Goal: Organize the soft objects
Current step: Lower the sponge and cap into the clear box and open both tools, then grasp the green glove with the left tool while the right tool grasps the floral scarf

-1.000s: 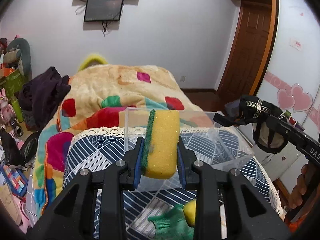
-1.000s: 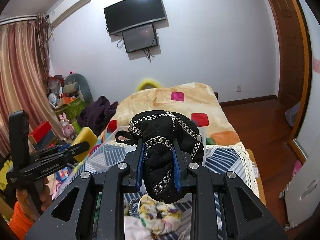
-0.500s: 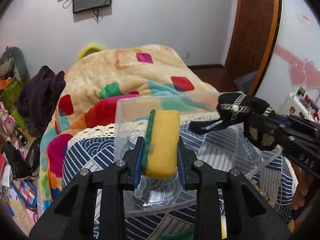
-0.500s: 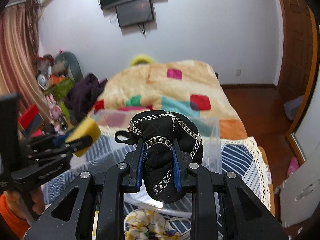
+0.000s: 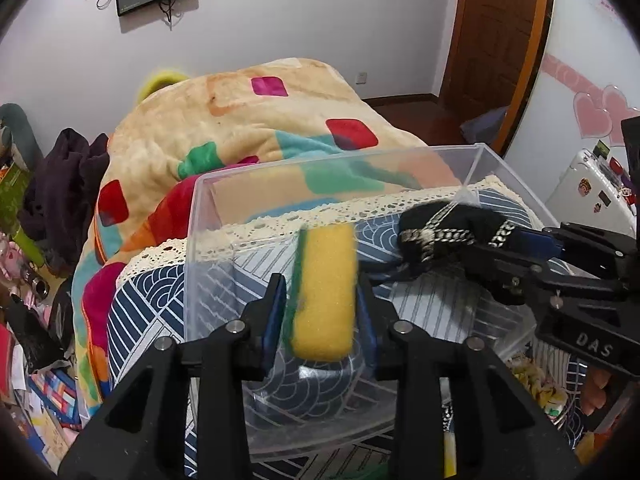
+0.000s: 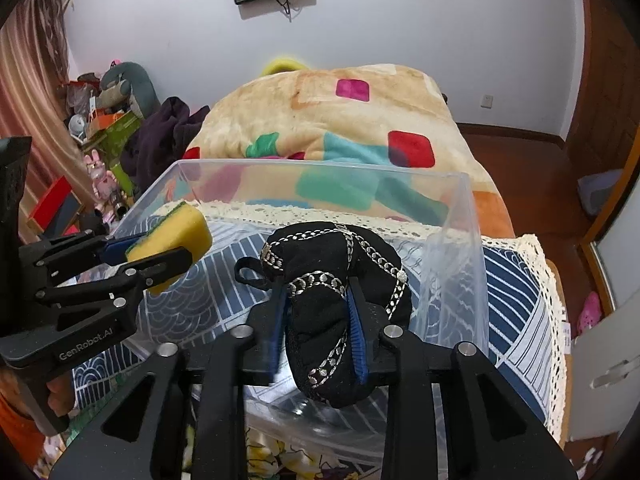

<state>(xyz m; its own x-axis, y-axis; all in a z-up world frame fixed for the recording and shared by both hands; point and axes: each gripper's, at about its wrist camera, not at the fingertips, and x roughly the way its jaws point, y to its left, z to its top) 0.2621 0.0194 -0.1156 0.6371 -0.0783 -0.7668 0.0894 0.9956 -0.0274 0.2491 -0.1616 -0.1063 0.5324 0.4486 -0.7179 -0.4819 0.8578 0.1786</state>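
My left gripper [image 5: 320, 312] is shut on a yellow sponge [image 5: 326, 292] with a green scouring side and holds it over the open clear plastic bin [image 5: 200, 216]. My right gripper [image 6: 318, 332] is shut on a black fabric pouch with silver chains [image 6: 340, 292] and holds it over the same bin [image 6: 464, 208]. The pouch [image 5: 444, 232] and right gripper [image 5: 516, 248] show at the right of the left wrist view. The sponge [image 6: 172, 240] and left gripper [image 6: 140, 256] show at the left of the right wrist view.
The bin stands on a blue-and-white patterned cloth with a lace edge [image 6: 520, 280]. A bed with a colourful blanket [image 5: 256, 128] lies behind. A floral cloth item [image 6: 276, 456] lies below the bin's near side. Clutter and toys [image 6: 108, 120] fill the left; a wooden door [image 5: 492, 40] stands at the right.
Both grippers have moved forward and down, bringing the sponge and the pouch over the bin. The bin now fills much more of both views.
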